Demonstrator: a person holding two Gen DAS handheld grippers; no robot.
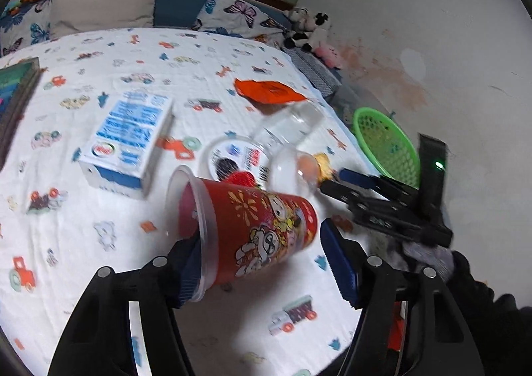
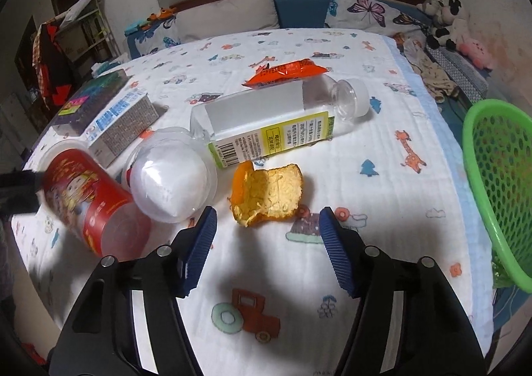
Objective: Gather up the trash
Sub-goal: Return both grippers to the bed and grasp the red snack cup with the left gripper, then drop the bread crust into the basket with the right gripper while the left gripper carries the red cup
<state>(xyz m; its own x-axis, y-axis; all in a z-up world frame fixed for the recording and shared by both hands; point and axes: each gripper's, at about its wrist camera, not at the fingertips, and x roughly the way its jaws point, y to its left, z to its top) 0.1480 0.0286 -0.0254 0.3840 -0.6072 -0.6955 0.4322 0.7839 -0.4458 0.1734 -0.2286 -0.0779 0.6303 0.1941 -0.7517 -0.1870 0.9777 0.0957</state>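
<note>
Left wrist view: left gripper jaws wide, red cup lying tilted between them, rim against the left finger pad, right pad apart. Right wrist view: right gripper wide open, holding nothing; orange peel just ahead between fingers, green basket far right.
</note>
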